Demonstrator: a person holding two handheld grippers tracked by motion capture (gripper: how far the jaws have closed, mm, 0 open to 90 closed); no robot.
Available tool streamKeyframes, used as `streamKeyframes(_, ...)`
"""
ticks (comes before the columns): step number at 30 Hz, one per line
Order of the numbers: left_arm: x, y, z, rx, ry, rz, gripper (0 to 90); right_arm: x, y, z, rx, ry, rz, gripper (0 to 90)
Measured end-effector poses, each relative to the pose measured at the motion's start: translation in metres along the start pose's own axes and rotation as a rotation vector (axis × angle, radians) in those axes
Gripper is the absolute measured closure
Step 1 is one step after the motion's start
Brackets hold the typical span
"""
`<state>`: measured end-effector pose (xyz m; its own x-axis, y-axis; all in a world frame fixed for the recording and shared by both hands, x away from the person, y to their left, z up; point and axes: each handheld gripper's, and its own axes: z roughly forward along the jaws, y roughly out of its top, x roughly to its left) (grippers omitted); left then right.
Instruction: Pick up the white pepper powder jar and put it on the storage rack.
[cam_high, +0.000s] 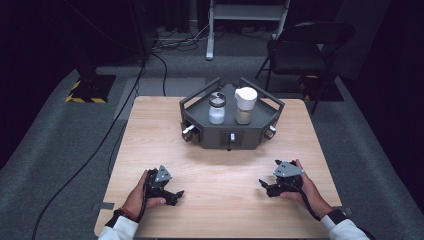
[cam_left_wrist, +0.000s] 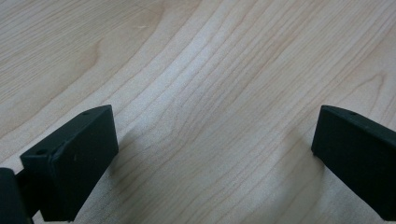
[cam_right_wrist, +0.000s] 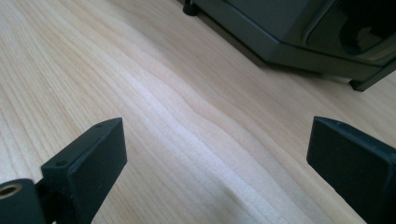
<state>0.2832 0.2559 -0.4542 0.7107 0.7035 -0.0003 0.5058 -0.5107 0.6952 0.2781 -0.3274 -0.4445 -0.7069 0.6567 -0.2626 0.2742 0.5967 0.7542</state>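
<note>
A dark grey stand (cam_high: 231, 134) with a railed top sits at the far middle of the wooden table (cam_high: 220, 200). On it stand a clear glass jar (cam_high: 216, 108) with a dark lid and white contents, and a white-lidded container (cam_high: 245, 105) with tan contents. My left gripper (cam_high: 177, 194) rests low over the near left of the table, open, its jaws wide apart over bare wood (cam_left_wrist: 215, 135). My right gripper (cam_high: 262, 184) rests at the near right, also open with nothing between its jaws (cam_right_wrist: 215, 154). The stand's base (cam_right_wrist: 289, 42) shows ahead of the right jaws.
The stand's front carries a switch (cam_high: 232, 137) and round knobs (cam_high: 188, 133) on its angled sides. Beyond the table stand a black folding chair (cam_high: 305, 50) and a white frame's leg (cam_high: 211, 30); cables run across the grey carpet at the left.
</note>
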Motion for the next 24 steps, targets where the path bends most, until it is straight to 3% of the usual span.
streamKeyframes(15, 0.0, 0.0, 0.0, 0.0, 0.0, 0.0, 0.1, 0.003, -0.001, 0.009, 0.059, 0.001, -0.038, 4.1)
streamKeyframes(19, 0.0, 0.0, 0.0, 0.0, 0.0, 0.0, 0.1, -0.003, -0.003, 0.01, 0.06, 0.017, 0.0, 3.5)
streamKeyframes(24, 0.0, 0.0, 0.0, 0.0, 0.001, 0.0, 0.1, -0.018, -0.007, 0.014, 0.065, 0.06, 0.099, 0.2)
